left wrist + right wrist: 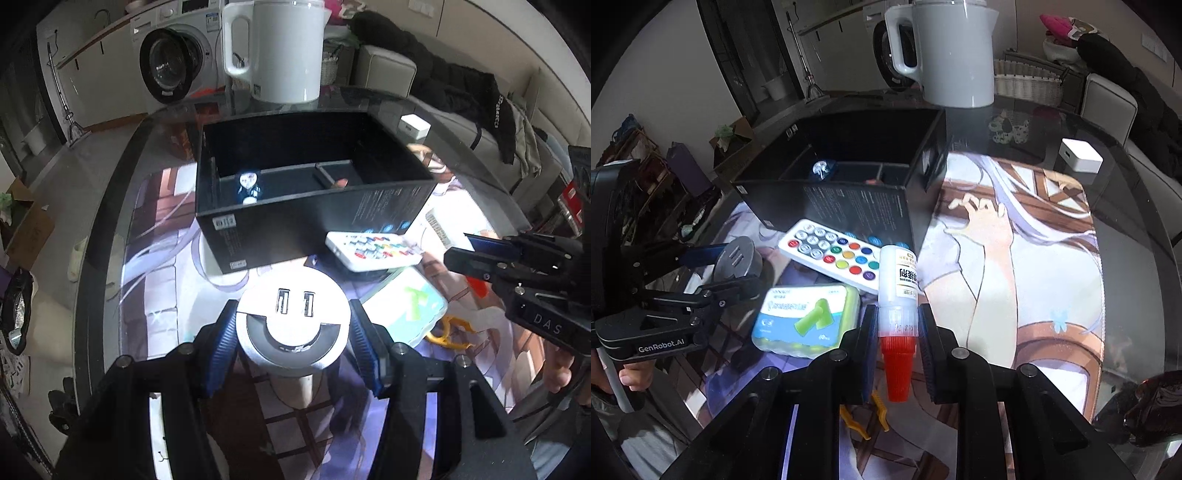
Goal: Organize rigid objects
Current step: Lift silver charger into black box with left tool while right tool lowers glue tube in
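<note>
My left gripper is shut on a round grey USB charger, held just above the table in front of the open black box. The box has dividers, and a small pale figurine stands in one compartment. In the right wrist view my right gripper is shut on a small white bottle with a red cap that points back toward the camera. The bottle hangs beside the box's near right corner. A white remote with coloured buttons and a green earplug box lie between the two grippers.
A white kettle stands behind the black box. A small white cube sits at the far right of the glass table. A yellow clip lies under the right gripper. A printed mat covers the table to the right.
</note>
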`<state>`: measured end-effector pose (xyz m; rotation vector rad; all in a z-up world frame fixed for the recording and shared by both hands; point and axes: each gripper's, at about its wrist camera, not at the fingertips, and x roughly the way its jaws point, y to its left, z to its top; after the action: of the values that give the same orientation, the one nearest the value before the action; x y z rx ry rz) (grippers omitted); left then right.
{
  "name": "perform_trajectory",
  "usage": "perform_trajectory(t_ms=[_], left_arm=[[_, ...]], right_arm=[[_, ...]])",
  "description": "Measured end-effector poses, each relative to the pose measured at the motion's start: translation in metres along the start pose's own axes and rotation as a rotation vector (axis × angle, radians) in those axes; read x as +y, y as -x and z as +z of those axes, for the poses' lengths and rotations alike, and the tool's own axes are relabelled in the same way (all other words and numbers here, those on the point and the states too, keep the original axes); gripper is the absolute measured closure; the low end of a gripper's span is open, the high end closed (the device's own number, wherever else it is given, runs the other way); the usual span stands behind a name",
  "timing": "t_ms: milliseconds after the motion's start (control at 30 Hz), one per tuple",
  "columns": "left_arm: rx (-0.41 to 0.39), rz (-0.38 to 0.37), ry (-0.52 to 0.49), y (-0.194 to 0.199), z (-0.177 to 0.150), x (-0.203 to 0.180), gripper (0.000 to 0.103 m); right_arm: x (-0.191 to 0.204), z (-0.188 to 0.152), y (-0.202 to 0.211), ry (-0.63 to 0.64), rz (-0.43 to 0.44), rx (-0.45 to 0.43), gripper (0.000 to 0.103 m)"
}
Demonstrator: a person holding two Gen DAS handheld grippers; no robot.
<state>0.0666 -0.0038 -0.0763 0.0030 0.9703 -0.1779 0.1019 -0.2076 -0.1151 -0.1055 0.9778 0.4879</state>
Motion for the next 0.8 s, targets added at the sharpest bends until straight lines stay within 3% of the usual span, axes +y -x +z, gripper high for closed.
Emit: perform_trajectory(t_ms=[167, 400, 500, 633, 800], left_arm=[[-0.214, 0.04, -0.023, 0.044, 0.003, -0.011, 0.046], [-0.447, 0.066, -0.05, 0.083, 0.0, -0.018, 0.046], [-0.529, 0.044, -0.078, 0.098, -0.003, -0.022, 0.046], [-0.649, 0.063, -0.116, 0.117, -0.009, -0.029, 0.046], [-0.654, 0.045, -0.061, 0.124, -0.008, -0.018, 0.046]], right_arm=[[0.018, 0.01, 0.038, 0.028, 0.01, -0.201, 0.083], [0.042, 0.006, 0.097, 0.083, -0.047, -0.483, 0.083], [0.053, -0.001, 0.118, 0.111, -0.054, -0.585, 0.083], [0.062, -0.006, 0.134, 0.136, -0.03, -0.666, 0.083], [0.063, -0.008, 0.138, 0.136, -0.023, -0.681, 0.083]])
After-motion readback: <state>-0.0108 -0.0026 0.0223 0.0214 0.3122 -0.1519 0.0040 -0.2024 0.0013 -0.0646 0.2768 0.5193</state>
